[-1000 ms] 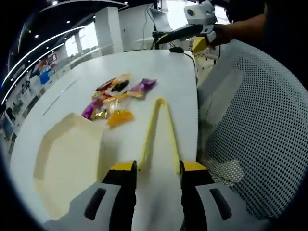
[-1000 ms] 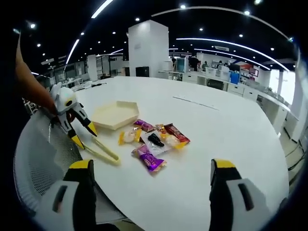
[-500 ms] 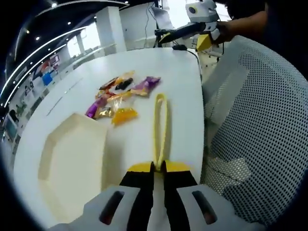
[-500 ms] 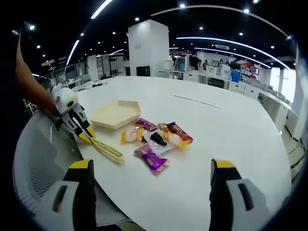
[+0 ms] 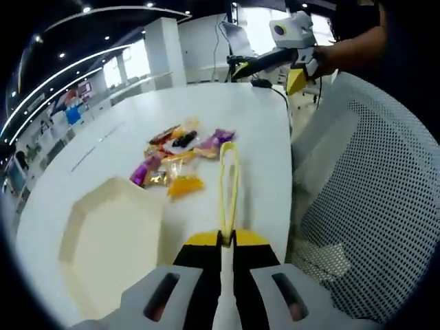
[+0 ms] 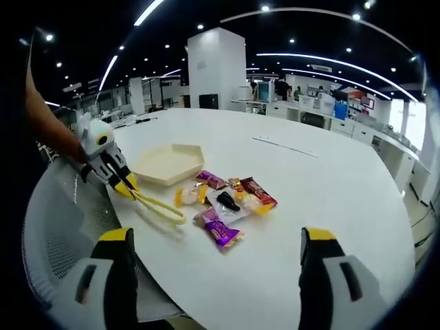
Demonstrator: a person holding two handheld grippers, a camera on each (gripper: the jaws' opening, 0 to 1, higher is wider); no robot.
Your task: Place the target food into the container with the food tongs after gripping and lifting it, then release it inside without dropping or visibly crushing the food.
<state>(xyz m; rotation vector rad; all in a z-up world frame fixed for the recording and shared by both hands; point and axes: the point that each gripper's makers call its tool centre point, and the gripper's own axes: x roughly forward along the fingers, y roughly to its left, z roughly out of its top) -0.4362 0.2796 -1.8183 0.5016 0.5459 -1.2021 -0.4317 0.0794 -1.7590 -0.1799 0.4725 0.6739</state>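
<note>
Left gripper (image 5: 221, 240) clamped tongs (image 5: 227, 180); right gripper (image 6: 216, 258) jaws apart. Risk: loose hold twists tongs, dropping snacks (image 6: 223, 203).

- Yellow tongs (image 5: 228, 180), on a plain white desk (image 5: 89, 148).
- Pale cream hexagonal container (image 5: 110, 237).
- Snack packets (image 6: 223, 199): purple, orange, red, gold, one clear with black.
- White mesh chair (image 5: 371, 206), dotted, at 3 o'clock.
- Yellow-tipped black-and-white left gripper (image 5: 221, 238).
</note>
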